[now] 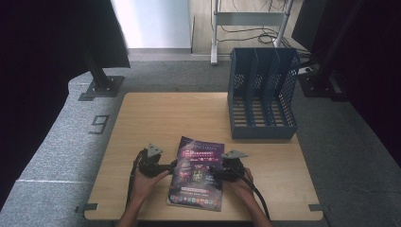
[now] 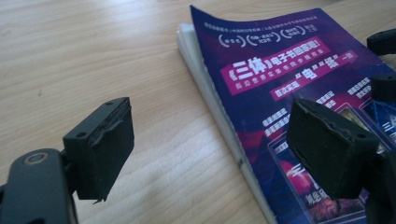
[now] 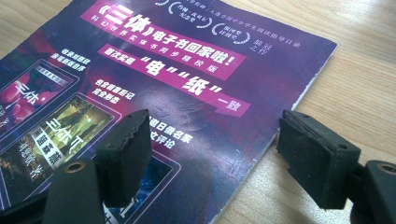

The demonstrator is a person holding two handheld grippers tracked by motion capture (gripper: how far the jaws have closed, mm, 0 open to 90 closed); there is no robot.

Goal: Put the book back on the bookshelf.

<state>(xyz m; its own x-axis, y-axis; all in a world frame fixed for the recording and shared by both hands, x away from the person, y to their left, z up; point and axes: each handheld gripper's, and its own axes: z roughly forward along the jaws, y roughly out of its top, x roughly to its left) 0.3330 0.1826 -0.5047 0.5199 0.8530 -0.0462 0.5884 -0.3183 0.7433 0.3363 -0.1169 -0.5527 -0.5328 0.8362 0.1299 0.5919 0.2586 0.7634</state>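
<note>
From my remote seat: light wooden table (image 1: 142,123) on grey carpet (image 1: 56,142), dark curtains (image 1: 42,52) either side. One purple glossy booklet (image 1: 198,172) lies near the front edge, one blue mesh file rack (image 1: 262,92) far right. Two grippers: left gripper (image 1: 174,165) and right gripper (image 1: 213,169), both with jaws spread apart, each straddling a booklet edge.

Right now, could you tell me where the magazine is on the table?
In the high view, the magazine lies flat near the table's front edge, between the left gripper and right gripper.
</note>
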